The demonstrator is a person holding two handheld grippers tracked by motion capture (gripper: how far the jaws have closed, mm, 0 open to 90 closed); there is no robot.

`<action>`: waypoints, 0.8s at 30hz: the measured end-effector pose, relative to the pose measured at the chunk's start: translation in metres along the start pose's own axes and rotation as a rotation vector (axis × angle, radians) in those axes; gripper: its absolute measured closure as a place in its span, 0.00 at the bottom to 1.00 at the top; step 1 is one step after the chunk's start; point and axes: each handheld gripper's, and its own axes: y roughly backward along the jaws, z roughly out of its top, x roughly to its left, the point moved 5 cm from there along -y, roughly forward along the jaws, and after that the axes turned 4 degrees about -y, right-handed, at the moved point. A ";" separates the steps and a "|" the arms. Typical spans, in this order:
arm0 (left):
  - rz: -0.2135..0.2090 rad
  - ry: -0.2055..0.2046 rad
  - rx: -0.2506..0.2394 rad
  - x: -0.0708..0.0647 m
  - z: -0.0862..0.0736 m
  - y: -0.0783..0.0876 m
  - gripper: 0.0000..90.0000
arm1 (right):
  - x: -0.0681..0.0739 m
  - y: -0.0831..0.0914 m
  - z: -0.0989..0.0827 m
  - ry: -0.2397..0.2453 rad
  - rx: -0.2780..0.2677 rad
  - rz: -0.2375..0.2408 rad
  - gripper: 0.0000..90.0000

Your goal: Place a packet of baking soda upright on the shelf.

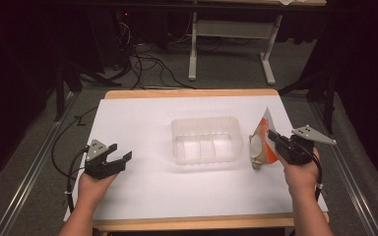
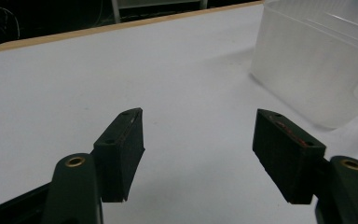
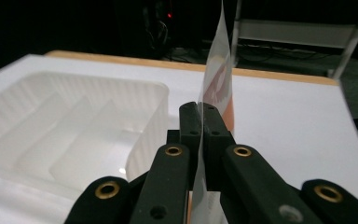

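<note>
The white-covered bench [image 1: 142, 123] carries a clear plastic tray [image 1: 205, 139] at its centre, with 3 shallow compartments in its floor. At 3 o'clock of the tray, the right gripper [image 1: 274, 138] has its fingers clamped on a white-and-orange packet [image 1: 262, 145], held just beside the tray's rim. At 9 o'clock, well apart from the tray, the left gripper [image 1: 120, 152] hovers with fingers spread apart around nothing.

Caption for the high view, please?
Right gripper pinches an orange-white packet beside a clear tray; left gripper open.
</note>
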 end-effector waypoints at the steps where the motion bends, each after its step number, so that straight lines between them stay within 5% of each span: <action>1: -0.002 0.000 0.000 0.000 0.000 0.000 0.38 | 0.000 0.000 0.000 -0.010 -0.007 0.008 0.97; 11: -0.014 -0.014 0.010 -0.003 0.000 -0.004 0.38 | -0.001 0.015 -0.025 -0.047 -0.060 0.062 0.67; 18: -0.022 -0.026 0.003 -0.008 0.000 -0.002 0.38 | -0.001 0.019 -0.041 -0.056 -0.107 0.035 0.63; 24: -0.033 -0.035 -0.010 -0.010 0.001 -0.001 0.38 | 0.001 0.020 -0.049 -0.001 -0.104 0.009 0.63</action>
